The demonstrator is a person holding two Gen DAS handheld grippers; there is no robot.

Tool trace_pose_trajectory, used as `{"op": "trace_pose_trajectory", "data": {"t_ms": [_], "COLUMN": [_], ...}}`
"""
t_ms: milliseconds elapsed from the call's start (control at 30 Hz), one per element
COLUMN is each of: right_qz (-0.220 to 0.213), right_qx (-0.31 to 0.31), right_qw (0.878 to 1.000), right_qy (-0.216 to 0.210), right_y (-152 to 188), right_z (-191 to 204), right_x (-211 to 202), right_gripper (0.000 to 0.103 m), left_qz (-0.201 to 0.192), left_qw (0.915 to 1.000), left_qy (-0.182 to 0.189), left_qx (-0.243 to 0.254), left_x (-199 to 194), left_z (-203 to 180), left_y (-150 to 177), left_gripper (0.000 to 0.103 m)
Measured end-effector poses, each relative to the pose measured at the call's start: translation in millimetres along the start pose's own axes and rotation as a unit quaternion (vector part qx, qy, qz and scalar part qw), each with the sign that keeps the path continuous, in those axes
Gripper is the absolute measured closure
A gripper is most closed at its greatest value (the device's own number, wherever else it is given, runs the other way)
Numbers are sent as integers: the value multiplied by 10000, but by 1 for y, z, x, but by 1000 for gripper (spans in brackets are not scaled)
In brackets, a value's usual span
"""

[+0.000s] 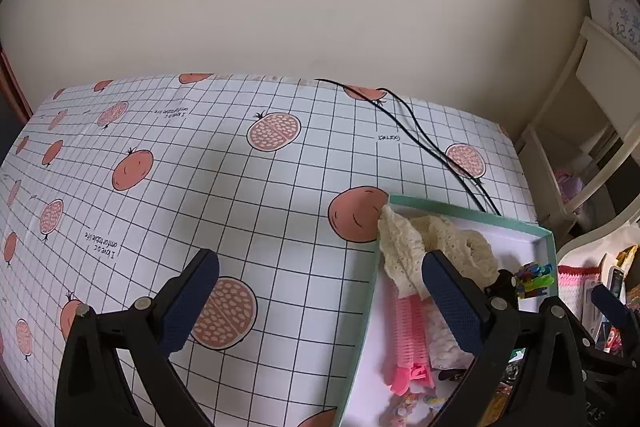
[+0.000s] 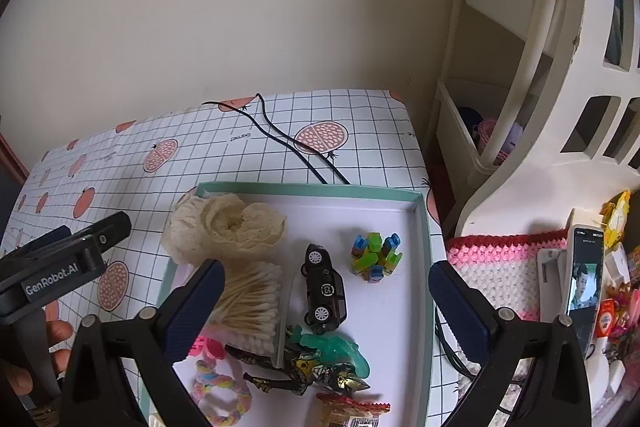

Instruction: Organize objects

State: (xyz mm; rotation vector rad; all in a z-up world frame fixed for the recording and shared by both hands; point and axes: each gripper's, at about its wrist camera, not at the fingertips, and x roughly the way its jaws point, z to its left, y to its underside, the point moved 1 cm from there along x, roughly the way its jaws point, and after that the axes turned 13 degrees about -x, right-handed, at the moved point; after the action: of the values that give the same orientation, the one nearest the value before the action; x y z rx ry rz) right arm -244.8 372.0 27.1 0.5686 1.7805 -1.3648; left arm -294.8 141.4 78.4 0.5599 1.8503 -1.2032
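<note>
A shallow green-rimmed box point(image 2: 422, 223) lies on the table and holds a cream lace scrunchie point(image 2: 228, 227), a pack of cotton swabs point(image 2: 250, 299), a black toy car point(image 2: 324, 289), a small colourful block toy point(image 2: 376, 255), a teal toy figure point(image 2: 332, 351), a pastel hair tie point(image 2: 216, 395) and a pink clip. My right gripper point(image 2: 326, 303) is open and empty above the box. My left gripper point(image 1: 320, 301) is open and empty over the box's left rim point(image 1: 368, 307), near the scrunchie point(image 1: 404, 247) and a pink hair clip point(image 1: 408, 339). Its body shows in the right wrist view point(image 2: 60, 267).
The table wears a grid cloth with pomegranate prints point(image 1: 200, 167). A black cable point(image 1: 432, 143) runs across it to the box. A white shelf unit point(image 2: 540, 87) stands to the right. A phone point(image 2: 582, 283) on a stand and a pink crocheted mat point(image 2: 500, 267) are right of the box.
</note>
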Motion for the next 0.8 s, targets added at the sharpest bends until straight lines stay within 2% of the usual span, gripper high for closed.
{"op": "trace_pose_trajectory", "data": {"t_ms": [167, 267, 467, 800], "right_qz": [-13, 12, 69, -39], "right_qx": [157, 91, -21, -76], "right_qw": [9999, 10000, 9999, 9998], "right_qy": [-18, 4, 86, 173], "right_y": [-1, -2, -5, -10], "right_z": [2, 9, 20, 46], "right_x": [-4, -8, -16, -59], "right_gripper": [0, 0, 0, 0], "left_qz": [50, -15, 4, -155], "left_qw": [10000, 9999, 9999, 9998], "left_qy": [-36, -138, -117, 54], "left_qx": [25, 25, -35, 62], "left_x": [-3, -8, -18, -55], "left_z": [0, 2, 11, 24], "left_y": [1, 1, -2, -5], "left_gripper": [2, 2, 2, 2]}}
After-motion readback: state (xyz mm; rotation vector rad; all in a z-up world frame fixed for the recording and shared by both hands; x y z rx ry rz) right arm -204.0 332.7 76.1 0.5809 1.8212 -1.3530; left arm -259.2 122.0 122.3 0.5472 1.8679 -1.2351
